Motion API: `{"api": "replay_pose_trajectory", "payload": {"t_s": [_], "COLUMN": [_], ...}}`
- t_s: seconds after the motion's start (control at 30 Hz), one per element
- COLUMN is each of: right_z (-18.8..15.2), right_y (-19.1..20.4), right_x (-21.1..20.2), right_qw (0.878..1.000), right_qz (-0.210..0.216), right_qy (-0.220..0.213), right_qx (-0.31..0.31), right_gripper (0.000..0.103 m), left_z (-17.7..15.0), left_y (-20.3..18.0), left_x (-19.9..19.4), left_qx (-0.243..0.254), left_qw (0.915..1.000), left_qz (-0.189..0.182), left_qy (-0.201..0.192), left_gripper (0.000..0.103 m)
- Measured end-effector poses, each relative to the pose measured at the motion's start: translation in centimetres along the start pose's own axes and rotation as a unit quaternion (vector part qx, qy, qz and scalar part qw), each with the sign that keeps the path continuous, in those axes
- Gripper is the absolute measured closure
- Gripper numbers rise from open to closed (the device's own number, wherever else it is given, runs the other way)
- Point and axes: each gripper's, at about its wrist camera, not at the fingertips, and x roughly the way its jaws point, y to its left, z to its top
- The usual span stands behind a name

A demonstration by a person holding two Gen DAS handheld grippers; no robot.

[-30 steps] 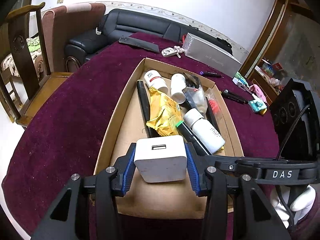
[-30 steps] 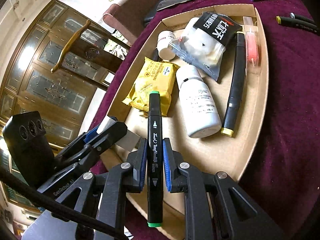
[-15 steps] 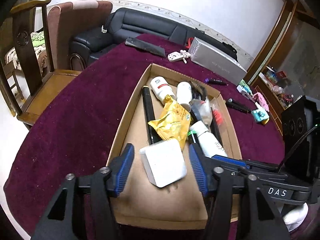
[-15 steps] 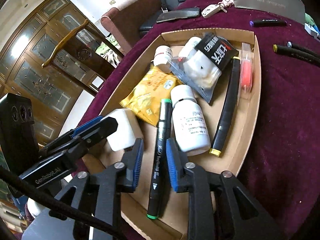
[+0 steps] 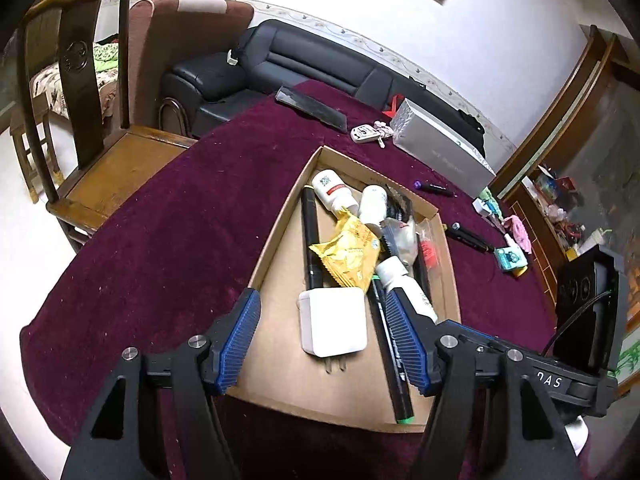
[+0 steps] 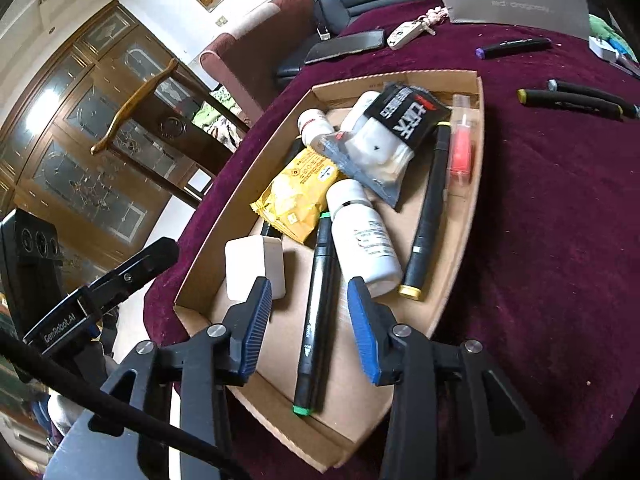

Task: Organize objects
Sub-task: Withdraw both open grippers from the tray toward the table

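With both releases made and each thing lying free in the cardboard tray, the coming move turns on what is left out on the bench.

Left gripper: jaws spread, nothing pinched; they have just been opening, and the white charger lies flat between the pads, clear of both, prongs toward the near edge.

Right gripper: jaws spread and just been opening; the green-capped marker lies loose between them, touching neither pad, its long axis running near to far, green end at the near wall.

Tray beyond: white bottle just right of the marker, yellow snack packet behind the charger, yellow-ended marker along the right side.

Still outside: two dark markers and a purple-capped marker lie on the maroon bench, far and right of the tray, long axes roughly crosswise to the right jaws.

Nearer hand: the right, by my judgement; it would need to swing right and turn to span them.

Change: a second ago both jaws pinched their things; now both are let go and the grippers sit higher.
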Motion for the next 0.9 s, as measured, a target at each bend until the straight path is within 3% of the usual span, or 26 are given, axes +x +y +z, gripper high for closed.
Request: {"api": "replay_pose_trajectory", "payload": {"t_s": [0.17,0.37,0.67,0.9], "right_z": [-0.5,-1.1,-1.7,0.8], "right_y": [-1.8,-6.0,-13.2,-18.4], "right_x": [-2.3,-5.3,-9.7,-13.9], "right_qw": [1.0,0.997,0.986,0.972], "right_qz": [-0.004,-0.022,-0.063,-0.116], "right_qy": [-0.02,-0.044,-0.085,-0.124], "right_qx": [0.013,0.063,0.132,0.165], "right_gripper": [0.059,0.059,0.058,0.059], "left_z": [-0.1,-1.2,-4.6,-7.5], "left_y": [-1.9,-7.6,-17.4,-21.5], "left_x": [-0.3,1.3,4.8,10.5], "left_qx": [0.009,0.068,0.184,0.214], "left_qw": [0.9998,0.9961,0.9752,0.9626], "left_qz": [-0.017,-0.051,-0.101,-0.112], "left_qy": [-0.002,0.025,0.071,0.122], "left_gripper": [0.044,0.044,0.044,0.044]}}
